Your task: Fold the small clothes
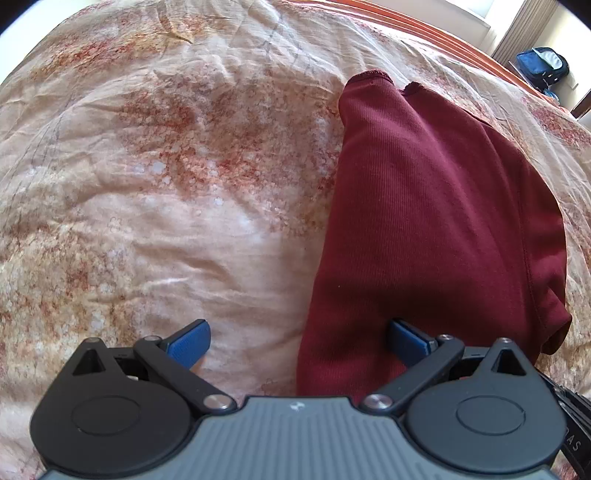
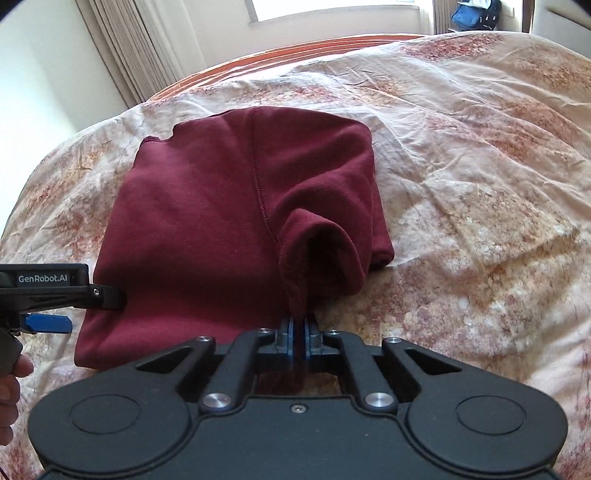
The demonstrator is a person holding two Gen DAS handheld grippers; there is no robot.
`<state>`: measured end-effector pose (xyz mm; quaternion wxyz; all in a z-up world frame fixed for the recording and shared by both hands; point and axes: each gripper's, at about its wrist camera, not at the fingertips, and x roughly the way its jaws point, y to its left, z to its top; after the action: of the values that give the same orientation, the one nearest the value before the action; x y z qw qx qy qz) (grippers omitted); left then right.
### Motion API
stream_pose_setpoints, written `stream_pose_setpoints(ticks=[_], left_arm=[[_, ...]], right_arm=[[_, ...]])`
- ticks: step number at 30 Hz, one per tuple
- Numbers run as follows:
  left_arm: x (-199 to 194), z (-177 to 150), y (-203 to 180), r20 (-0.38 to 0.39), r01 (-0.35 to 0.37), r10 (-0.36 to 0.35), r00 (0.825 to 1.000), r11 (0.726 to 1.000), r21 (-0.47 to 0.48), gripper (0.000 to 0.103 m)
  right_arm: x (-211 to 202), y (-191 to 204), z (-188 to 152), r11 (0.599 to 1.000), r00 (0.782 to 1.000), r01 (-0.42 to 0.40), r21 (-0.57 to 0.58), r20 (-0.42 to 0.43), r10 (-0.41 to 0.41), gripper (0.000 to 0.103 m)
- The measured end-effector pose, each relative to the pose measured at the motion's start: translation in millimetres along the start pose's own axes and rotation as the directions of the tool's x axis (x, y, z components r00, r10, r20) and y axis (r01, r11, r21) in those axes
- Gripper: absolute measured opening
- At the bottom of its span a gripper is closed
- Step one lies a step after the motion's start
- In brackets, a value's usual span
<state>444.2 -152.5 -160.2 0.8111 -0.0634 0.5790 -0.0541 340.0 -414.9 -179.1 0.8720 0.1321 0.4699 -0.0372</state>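
Note:
A maroon garment [image 2: 207, 221] lies folded on the floral bedspread [image 2: 480, 192], with a sleeve opening [image 2: 325, 258] bulging at its near right. My right gripper [image 2: 299, 325] is shut, and its blue pads pinch the garment's near edge just below that sleeve. In the left wrist view the maroon garment [image 1: 424, 221] fills the right half. My left gripper [image 1: 299, 343] is open and straddles its near left edge: one blue pad [image 1: 406, 341] is over the fabric, the other over the bedspread [image 1: 166, 184]. From the right wrist view the left gripper [image 2: 94, 310] comes in at the garment's left side.
An orange bed edge [image 2: 295, 48] runs along the far side. Beyond it are curtains [image 2: 122, 48], a window and a blue bag [image 2: 476, 14]. A person's hand [image 2: 11, 380] holds the left gripper at the frame's left edge. Wrinkled bedspread extends to the right.

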Motion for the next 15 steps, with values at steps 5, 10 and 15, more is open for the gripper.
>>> stream_pose_setpoints(ticks=[5,10,15], left_arm=[[-3,3,-5,0.002,-0.012,0.012,1.0,1.0,0.001,0.102],[-17,13,-10,0.069,-0.018,0.015,0.997,0.999,0.03,0.102],[-17,39,-15,0.146,-0.02,0.018,0.989,1.0,0.006,0.102]], right_arm=[[-8,-1,1,0.999,0.999,-0.029,-0.014,0.016,0.029,0.02],[-35,-7,14,0.993,0.989,-0.04,-0.107,0.136,0.054,0.052],[-26,-17,46,0.989,0.973,-0.011,-0.148,0.226,0.045,0.071]])
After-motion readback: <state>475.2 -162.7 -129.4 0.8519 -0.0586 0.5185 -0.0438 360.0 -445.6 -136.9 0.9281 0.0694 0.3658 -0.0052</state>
